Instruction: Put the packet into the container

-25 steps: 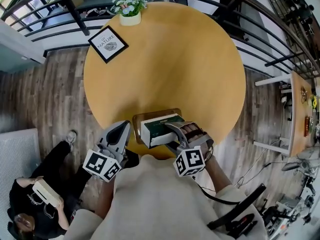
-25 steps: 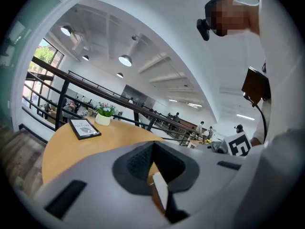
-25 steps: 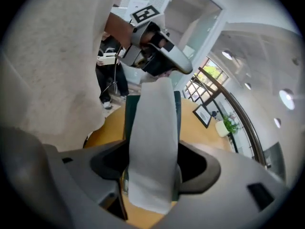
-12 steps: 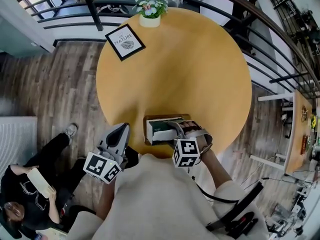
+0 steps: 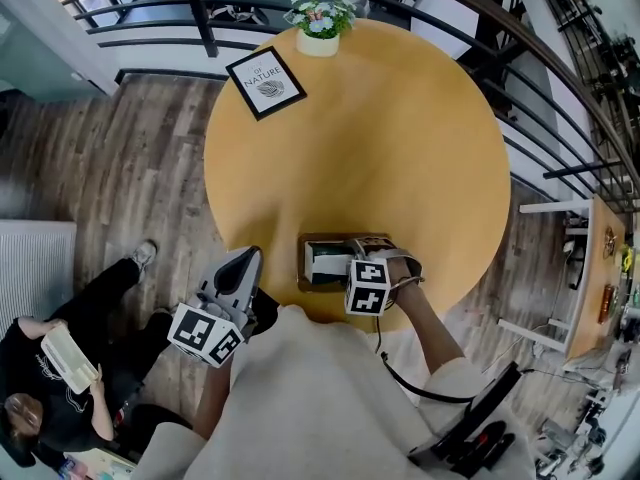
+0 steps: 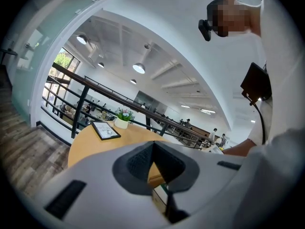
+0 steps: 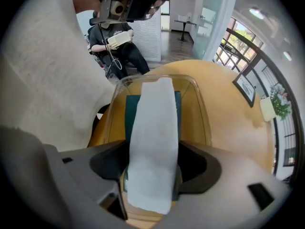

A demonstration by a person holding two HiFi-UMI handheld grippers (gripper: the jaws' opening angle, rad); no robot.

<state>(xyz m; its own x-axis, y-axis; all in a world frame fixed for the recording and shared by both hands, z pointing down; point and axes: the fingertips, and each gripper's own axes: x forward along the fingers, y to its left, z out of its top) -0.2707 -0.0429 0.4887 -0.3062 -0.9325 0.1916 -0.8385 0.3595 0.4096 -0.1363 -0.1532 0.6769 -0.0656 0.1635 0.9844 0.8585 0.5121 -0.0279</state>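
The packet [image 5: 326, 261], white with dark green sides, sits in the clear plastic container [image 5: 304, 269] at the near edge of the round wooden table [image 5: 400, 148]. My right gripper [image 5: 350, 258] is shut on the packet from the right. In the right gripper view the packet [image 7: 153, 128] stands on edge between the pads, with the container's rim [image 7: 201, 106] around and below it. My left gripper [image 5: 246, 256] hangs off the table's near-left edge beside my body, shut and holding nothing; its closed jaws [image 6: 153, 144] point across the table.
A framed picture [image 5: 266, 82] and a small flower pot [image 5: 318, 28] stand at the table's far side, with a dark railing [image 5: 470, 8] behind. A person sits with a book [image 5: 60, 358] at the lower left. Another table [image 5: 598, 258] is at the right.
My right gripper has carried the packet down and away from me into the container. The left gripper has stayed where it was.
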